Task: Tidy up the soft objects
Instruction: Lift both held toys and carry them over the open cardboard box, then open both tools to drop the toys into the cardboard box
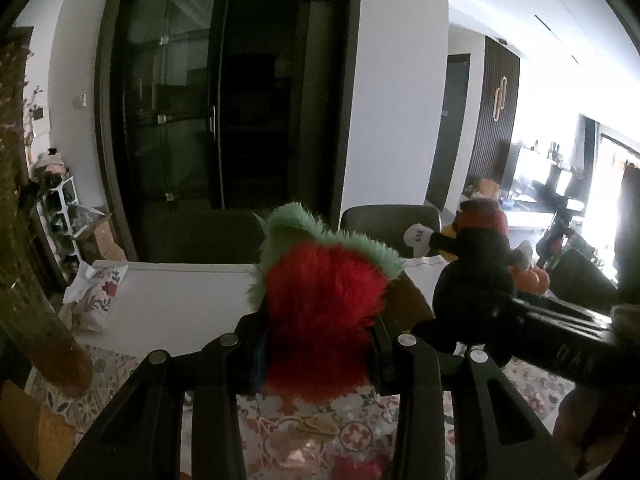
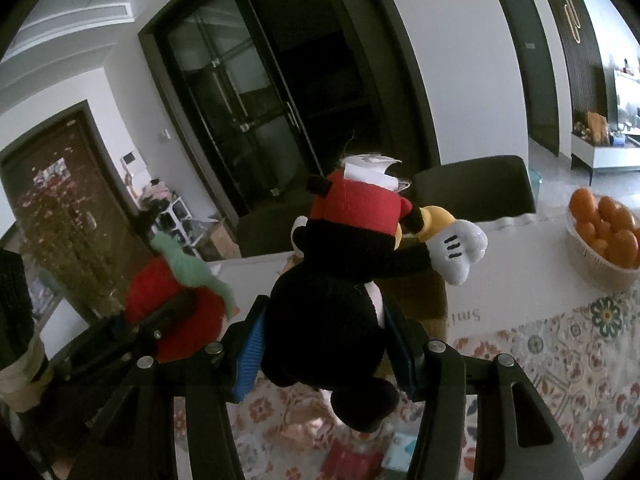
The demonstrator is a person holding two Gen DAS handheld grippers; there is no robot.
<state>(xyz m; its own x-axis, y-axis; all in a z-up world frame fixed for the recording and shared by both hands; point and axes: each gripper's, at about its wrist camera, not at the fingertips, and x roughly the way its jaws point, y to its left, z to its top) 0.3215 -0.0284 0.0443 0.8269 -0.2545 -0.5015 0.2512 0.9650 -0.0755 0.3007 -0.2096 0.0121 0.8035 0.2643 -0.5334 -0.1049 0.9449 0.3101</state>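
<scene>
A fuzzy red plush with a green tuft (image 1: pixel 320 300) hangs above the table, squeezed between the pads of my left gripper (image 1: pixel 318 344). In the right wrist view the same red plush (image 2: pixel 172 312) shows at the left, with the left gripper's dark body across it. My right gripper (image 2: pixel 326 344) is shut on a black mouse plush (image 2: pixel 324 320) with red shorts, white gloves and yellow shoes, held upside down above the table. From the left wrist view that mouse plush (image 1: pixel 476 280) hangs to the right of the red plush.
A white table (image 2: pixel 520 292) with a floral runner (image 2: pixel 580 360) lies below. A bowl of oranges (image 2: pixel 604 236) stands at the right. Dark chairs (image 2: pixel 472 188) line the far side, before a dark glass cabinet (image 1: pixel 180 112). A brown box (image 2: pixel 424 300) sits behind the mouse plush.
</scene>
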